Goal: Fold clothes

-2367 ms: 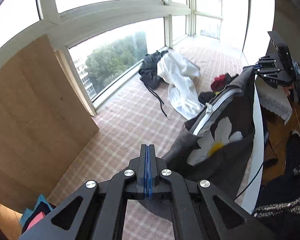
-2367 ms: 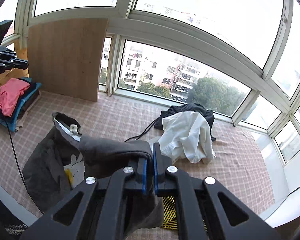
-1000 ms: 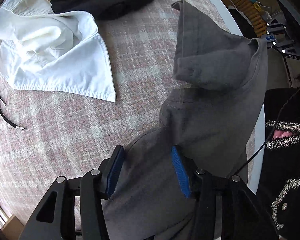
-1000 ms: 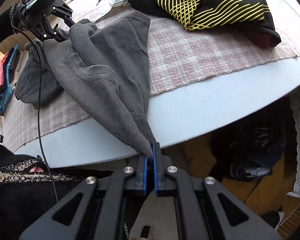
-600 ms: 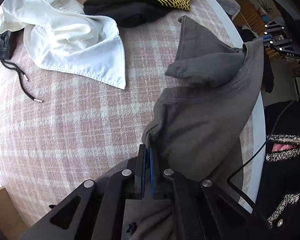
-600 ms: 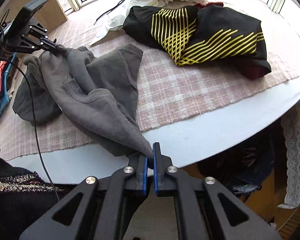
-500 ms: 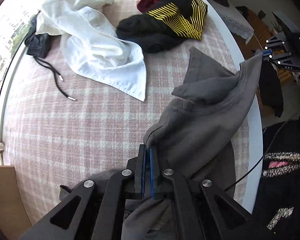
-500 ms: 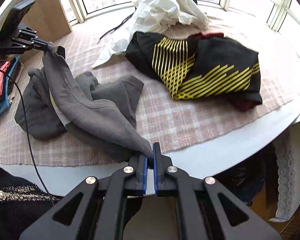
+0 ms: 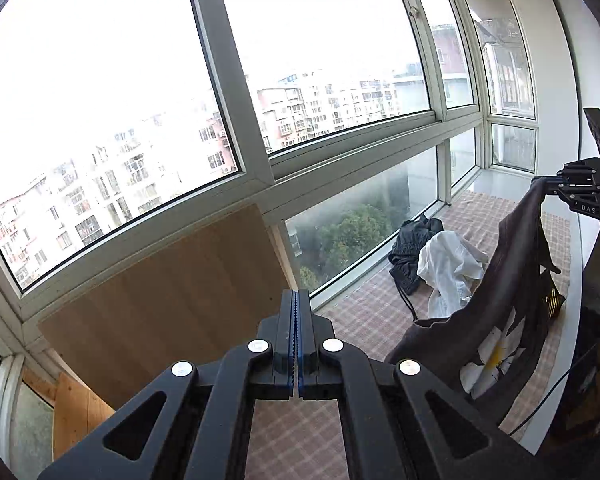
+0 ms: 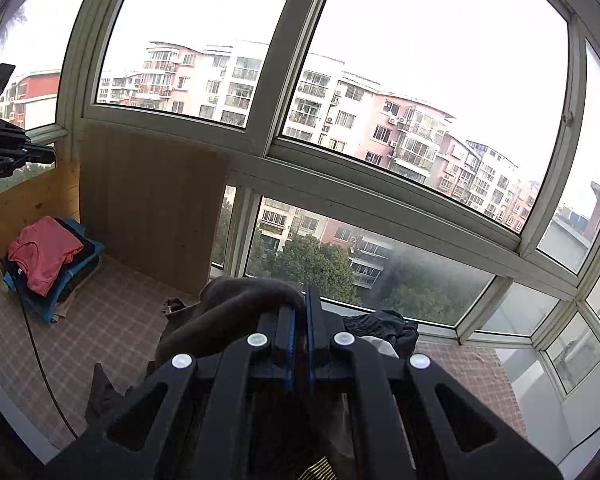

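A dark grey sweatshirt (image 9: 504,292) with a white daisy print hangs in the air, stretched between both grippers above the table. My left gripper (image 9: 298,308) is shut; the cloth runs under it from the right, and the pinch itself is hidden. My right gripper (image 10: 300,308) is shut on a bunched edge of the sweatshirt (image 10: 240,300). In the left wrist view the right gripper (image 9: 548,186) holds the sweatshirt's top corner at the far right. In the right wrist view the left gripper (image 10: 48,156) sits at the far left.
A checked pink cloth (image 9: 364,320) covers the table. A white shirt (image 9: 448,268) and a black garment (image 9: 412,244) lie near the windows. Folded clothes with a pink top (image 10: 44,256) are stacked at the left. A wooden board (image 10: 148,208) leans on the window.
Both grippers have lifted the sweatshirt off the table and tilted up toward the windows. The sweatshirt now hangs spread between them with the daisy print showing.
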`<state>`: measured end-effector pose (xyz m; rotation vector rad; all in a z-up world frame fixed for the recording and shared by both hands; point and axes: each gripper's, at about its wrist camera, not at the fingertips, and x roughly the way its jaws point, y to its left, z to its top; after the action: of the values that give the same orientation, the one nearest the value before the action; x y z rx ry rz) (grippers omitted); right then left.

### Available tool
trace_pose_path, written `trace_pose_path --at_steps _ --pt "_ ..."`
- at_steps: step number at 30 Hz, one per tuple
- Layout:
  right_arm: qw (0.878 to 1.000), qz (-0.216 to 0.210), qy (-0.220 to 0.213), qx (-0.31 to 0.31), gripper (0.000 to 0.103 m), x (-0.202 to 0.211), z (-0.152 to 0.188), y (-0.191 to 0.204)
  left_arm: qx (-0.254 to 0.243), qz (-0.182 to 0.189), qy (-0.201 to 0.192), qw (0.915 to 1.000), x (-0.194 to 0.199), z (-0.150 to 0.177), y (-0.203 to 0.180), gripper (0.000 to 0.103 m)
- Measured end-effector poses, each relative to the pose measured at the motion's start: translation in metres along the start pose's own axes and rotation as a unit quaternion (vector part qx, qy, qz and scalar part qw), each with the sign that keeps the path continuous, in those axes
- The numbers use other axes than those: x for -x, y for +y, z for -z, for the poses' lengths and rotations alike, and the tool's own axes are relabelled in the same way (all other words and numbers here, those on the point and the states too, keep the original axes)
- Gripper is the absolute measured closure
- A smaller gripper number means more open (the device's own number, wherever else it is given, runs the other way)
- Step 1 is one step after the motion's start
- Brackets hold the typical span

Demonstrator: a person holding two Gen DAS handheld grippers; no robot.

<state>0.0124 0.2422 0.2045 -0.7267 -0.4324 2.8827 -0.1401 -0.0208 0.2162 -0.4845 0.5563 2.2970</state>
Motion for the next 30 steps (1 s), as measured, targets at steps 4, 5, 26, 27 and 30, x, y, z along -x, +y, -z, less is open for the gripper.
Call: trace_pose_path --at_steps 4,5,26,27,30 --pt "0.997 -0.061 0.04 0.03 0.099 0.014 0.05 0.032 -0.019 0.057 0.058 0.9965 -0.007 0.042 -0.029 0.103" --pt "0.994 -0.081 0.07 0.027 0.099 0.014 0.076 0.041 -0.019 0.078 0.07 0.9943 -0.018 0.056 -0.044 0.103" --pt "0.865 -0.077 0.41 -0.279 0.099 0.054 0.437 0.062 -0.338 0.328 0.29 0.833 -0.241 0.126 -0.332 0.068" --pt "0.861 -0.075 0.415 -0.283 0.099 0.053 0.44 0.062 -0.355 0.334 0.298 0.8207 -0.25 0.127 -0.342 0.066" --pt "0.854 -0.071 0.422 -0.295 0.099 0.051 0.443 0.061 -0.398 0.343 0.312 0.7919 -0.272 0.135 -0.36 0.064"
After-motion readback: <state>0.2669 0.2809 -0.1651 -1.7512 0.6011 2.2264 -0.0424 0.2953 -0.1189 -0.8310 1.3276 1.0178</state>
